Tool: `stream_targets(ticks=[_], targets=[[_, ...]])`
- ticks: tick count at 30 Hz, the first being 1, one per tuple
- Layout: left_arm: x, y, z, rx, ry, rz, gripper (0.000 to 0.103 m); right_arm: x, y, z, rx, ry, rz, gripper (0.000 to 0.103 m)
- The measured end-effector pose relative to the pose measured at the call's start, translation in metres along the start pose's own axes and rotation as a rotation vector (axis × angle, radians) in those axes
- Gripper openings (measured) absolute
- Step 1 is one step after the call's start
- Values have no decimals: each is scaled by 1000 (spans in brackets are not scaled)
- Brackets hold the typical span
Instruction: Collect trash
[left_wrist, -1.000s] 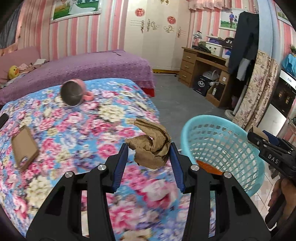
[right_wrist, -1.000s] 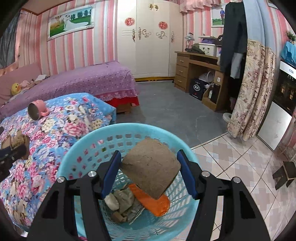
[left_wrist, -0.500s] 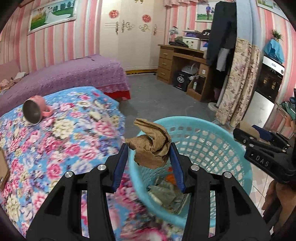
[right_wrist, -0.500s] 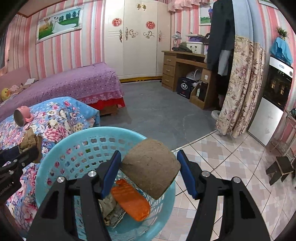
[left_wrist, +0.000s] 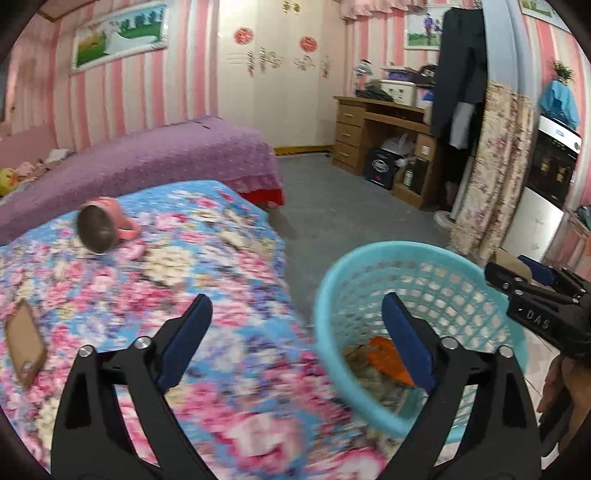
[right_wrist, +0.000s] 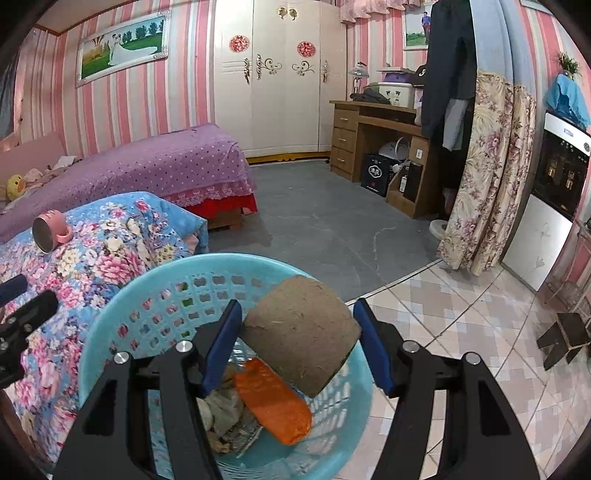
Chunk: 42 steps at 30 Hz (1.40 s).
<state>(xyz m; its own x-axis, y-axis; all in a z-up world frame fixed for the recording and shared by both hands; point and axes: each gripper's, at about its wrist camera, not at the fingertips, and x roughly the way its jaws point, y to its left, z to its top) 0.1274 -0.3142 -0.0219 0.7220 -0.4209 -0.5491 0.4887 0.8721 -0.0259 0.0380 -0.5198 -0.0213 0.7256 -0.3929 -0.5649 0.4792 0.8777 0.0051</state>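
Note:
My left gripper (left_wrist: 295, 299) hangs over the edge of the floral bed (left_wrist: 207, 258), its jaws opening wide with nothing between them. Just to its right stands the turquoise basket (left_wrist: 369, 254), holding an orange wrapper (left_wrist: 388, 354) and crumpled paper scraps. My right gripper (right_wrist: 297, 306) is shut on a brown cardboard lump (right_wrist: 301, 332), held above the same basket (right_wrist: 122, 295). Below it lie the orange wrapper (right_wrist: 273, 402) and pale scraps. Each gripper shows at the edge of the other's view: the right gripper (left_wrist: 511, 267) and the left gripper (right_wrist: 31, 293).
A pink mug (left_wrist: 99, 229) lies on its side on the floral cover, and a flat brown card (left_wrist: 24, 345) lies near its left edge. Behind is a purple bed (right_wrist: 166, 166). A wooden desk (right_wrist: 373, 125), a floral curtain (right_wrist: 487, 177) and grey floor lie beyond the basket.
My left gripper has opened and let go of the crumpled brown paper, which is gone from between its fingers, and it has swung left toward the bed. The right gripper keeps its hold.

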Motion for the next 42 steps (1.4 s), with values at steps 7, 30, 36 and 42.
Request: stream_targets(ticks=[7, 30, 36, 42], targets=[[-26, 44, -5, -59, -15, 69, 96, 5, 20, 0, 30, 8, 71, 94], [-180, 143, -44, -133, -144, 281, 97, -123, 122, 2, -100, -167, 163, 99], [-207, 155, -73, -146, -146, 310, 98, -145, 155, -25, -151, -185, 215, 99], [-218, 168, -101, -159, -146, 357, 98, -159, 181, -57, -178, -177, 264, 99]])
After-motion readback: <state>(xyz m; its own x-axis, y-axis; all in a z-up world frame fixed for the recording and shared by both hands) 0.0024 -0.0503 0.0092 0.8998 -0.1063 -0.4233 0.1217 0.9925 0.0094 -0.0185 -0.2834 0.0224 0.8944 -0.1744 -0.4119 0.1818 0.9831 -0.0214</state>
